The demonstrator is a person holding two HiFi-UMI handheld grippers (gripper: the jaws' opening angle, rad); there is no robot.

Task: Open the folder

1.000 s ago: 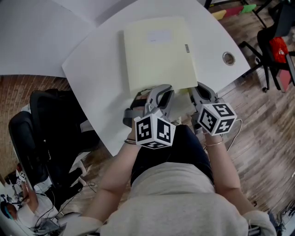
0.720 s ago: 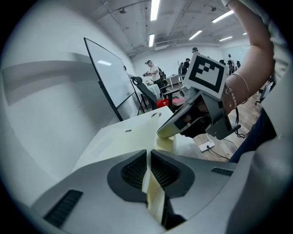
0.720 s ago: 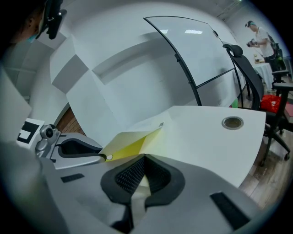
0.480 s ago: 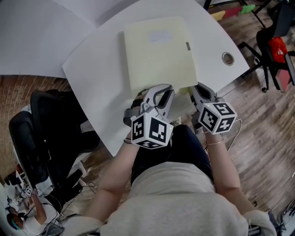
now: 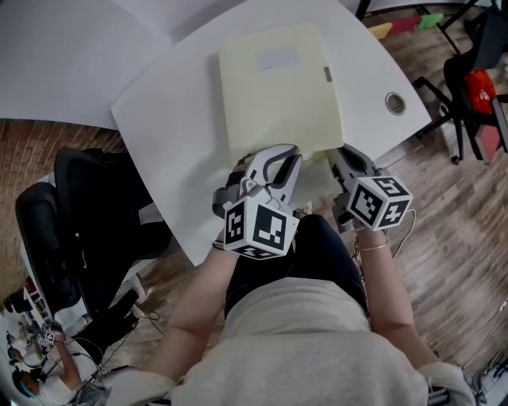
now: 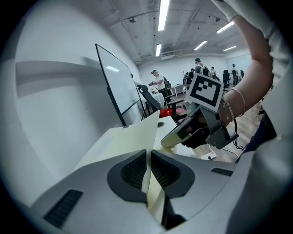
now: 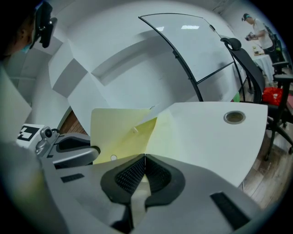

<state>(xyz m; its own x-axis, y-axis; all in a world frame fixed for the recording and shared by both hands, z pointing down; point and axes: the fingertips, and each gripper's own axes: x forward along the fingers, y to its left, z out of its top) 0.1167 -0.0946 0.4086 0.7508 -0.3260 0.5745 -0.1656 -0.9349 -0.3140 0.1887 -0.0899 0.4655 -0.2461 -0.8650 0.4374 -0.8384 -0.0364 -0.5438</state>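
While left gripper [image 6: 149, 169] and right gripper [image 7: 144, 171] each pinch the pale-yellow card folder [image 5: 278, 87], uneven pulling risks thin covers slipping free.

Bright, even indoor light; fisheye gripper views.
White ceiling strip lights [image 6: 163, 13] glare in the left gripper view; the white curved worktop [image 5: 167, 119] and pale yellow card folder [image 5: 278, 95] are evenly lit; both gripper views bend and darken at the rims, the near jaws blurred.

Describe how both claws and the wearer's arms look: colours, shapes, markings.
Both the left claw and right claw have pale grey shells with black ribbed pads. Each carries a white cube with black square markers. A bracelet circles the right wrist.
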